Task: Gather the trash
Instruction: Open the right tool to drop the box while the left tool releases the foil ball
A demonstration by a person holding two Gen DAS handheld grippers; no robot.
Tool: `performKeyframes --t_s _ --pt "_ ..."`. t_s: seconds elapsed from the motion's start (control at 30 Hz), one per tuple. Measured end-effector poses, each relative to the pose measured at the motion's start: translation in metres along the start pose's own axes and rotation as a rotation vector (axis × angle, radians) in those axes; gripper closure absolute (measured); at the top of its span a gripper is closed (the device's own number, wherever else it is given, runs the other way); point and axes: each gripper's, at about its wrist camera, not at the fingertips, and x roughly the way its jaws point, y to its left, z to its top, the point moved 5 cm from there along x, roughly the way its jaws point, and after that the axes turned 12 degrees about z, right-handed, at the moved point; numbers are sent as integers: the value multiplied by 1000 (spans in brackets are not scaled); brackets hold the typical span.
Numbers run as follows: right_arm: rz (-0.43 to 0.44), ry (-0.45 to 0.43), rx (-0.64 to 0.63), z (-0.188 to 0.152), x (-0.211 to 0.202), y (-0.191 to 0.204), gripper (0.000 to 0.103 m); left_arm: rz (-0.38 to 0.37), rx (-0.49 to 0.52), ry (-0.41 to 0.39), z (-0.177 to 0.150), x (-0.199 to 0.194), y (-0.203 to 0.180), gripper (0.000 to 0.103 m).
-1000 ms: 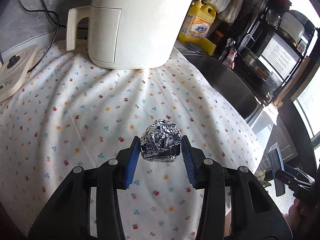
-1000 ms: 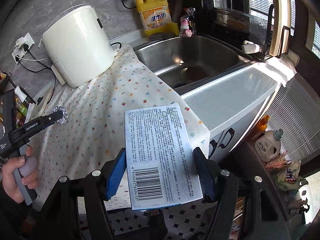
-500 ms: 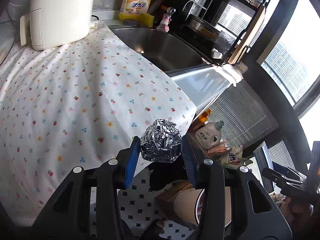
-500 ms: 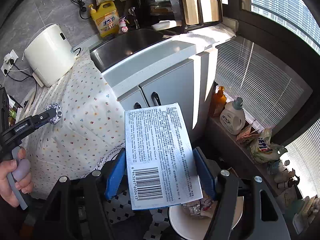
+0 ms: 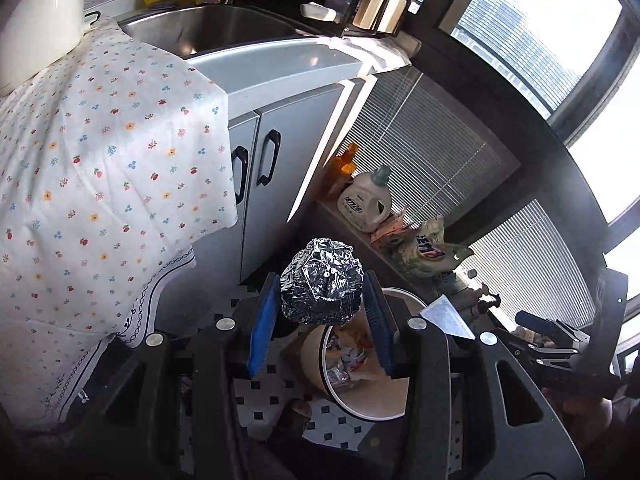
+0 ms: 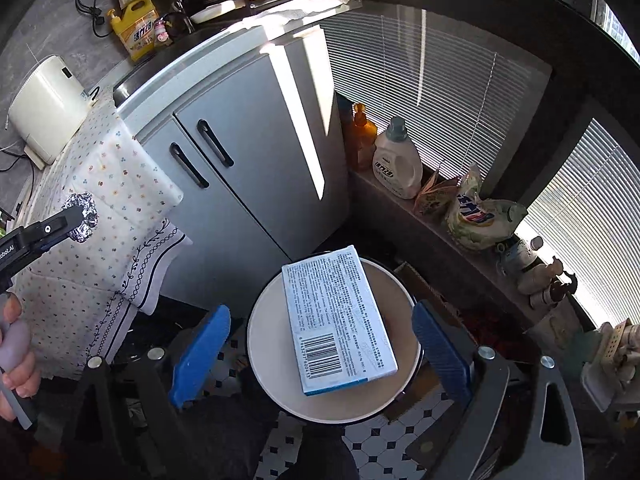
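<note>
Left wrist view: the left gripper [image 5: 322,316] is clamped on a crumpled foil ball [image 5: 322,282], both blue pads pressing its sides. Below and just past the jaws sits the round cream trash bin [image 5: 360,396], already holding wrappers and a bit of foil, so I judge some collecting done and this ball not yet dropped. To the right of the jaws the right gripper [image 5: 560,344] shows only side-on, with a corner of the box [image 5: 444,316] beside it. The white detergent bottle [image 5: 366,202] beyond the jaws carries a blue label, too small to read.

Right wrist view: the right gripper [image 6: 320,344] has just been opening; its jaws stand wide, and the box [image 6: 338,322] lies between them but clear of both pads, over the trash bin [image 6: 264,332] mouth (whether falling or resting on the rim I cannot tell). Its face shows a barcode and dense fine print, unreadable. Far left of the jaws, the left gripper [image 6: 76,216] holds the foil ball [image 6: 82,216]; its body reads "obot.AI". The yellow jug [image 6: 134,28] bears Chinese characters.
</note>
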Motion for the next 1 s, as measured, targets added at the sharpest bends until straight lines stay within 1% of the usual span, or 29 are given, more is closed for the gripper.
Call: performKeyframes --t_s 0.27,0.4,0.57,0.63,0.67,0.7,0.77,0.83,1.0 --pt "-37 -65 127 -17 -33 -51 12 -71 125 59 -16 17 -64 60" --pt "-57 -89 171 -26 -46 -67 12 -107 182 89 -24 25 -91 60" --pt "-72 -99 215 -38 -56 -82 12 -156 234 139 -34 35 -120 59" --pt "-74 -101 226 -42 -58 -86 12 -191 236 167 -38 38 -127 51" --pt "-74 -102 229 -43 -58 -88 12 -203 234 174 -39 38 -129 43" --pt "-72 -103 231 -43 -59 -89 12 -208 234 173 -39 37 -130 37" --pt "-67 -104 229 -41 -59 -90 12 -204 231 170 -39 36 -129 33" --pt "-57 -104 222 -38 -58 -88 12 -191 214 168 -38 35 -123 31" --pt "-11 -87 185 -27 -45 -76 12 -129 153 144 -30 29 -97 28"
